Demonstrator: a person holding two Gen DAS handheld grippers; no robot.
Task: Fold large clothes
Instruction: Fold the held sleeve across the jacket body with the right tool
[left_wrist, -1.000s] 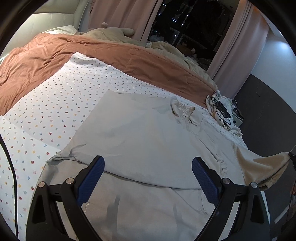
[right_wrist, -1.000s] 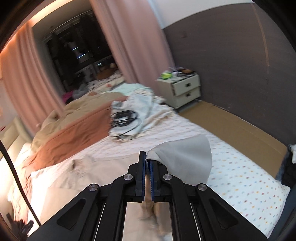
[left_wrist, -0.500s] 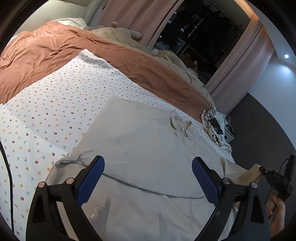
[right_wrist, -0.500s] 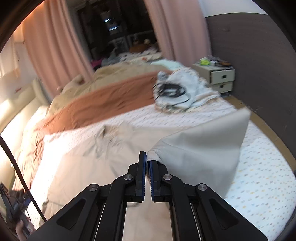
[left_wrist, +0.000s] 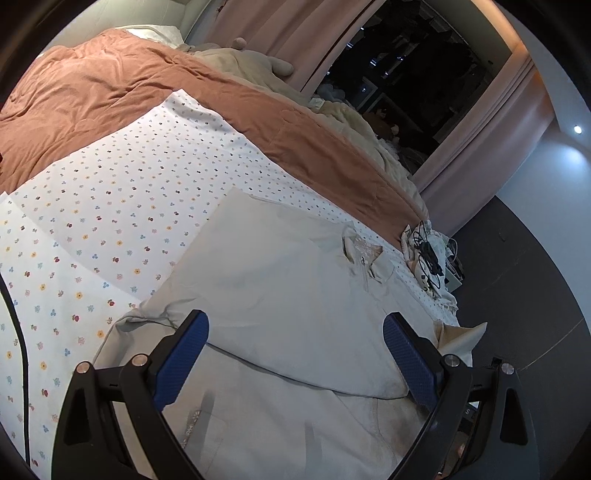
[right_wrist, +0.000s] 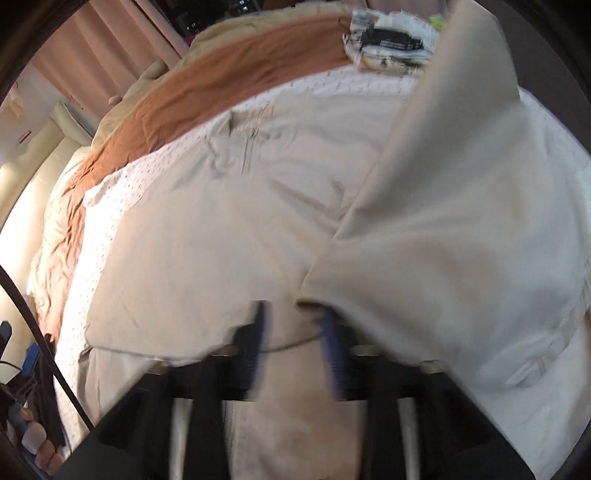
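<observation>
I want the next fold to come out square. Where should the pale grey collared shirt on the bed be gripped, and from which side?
Grip the pale grey collared shirt at its puckered loose corner, coming in from the dotted bedsheet side. There the fabric lifts in wrinkles off the sheet, so a finger could probably slide under; elsewhere it lies flat.

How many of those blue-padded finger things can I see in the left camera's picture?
2: one blue pad at lower left, the other blue pad at lower right, standing wide apart above the beige shirt.

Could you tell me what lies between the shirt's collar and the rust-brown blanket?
In the left wrist view, only a strip of the flower-print sheet separates the collar from the rust-brown blanket.
</observation>
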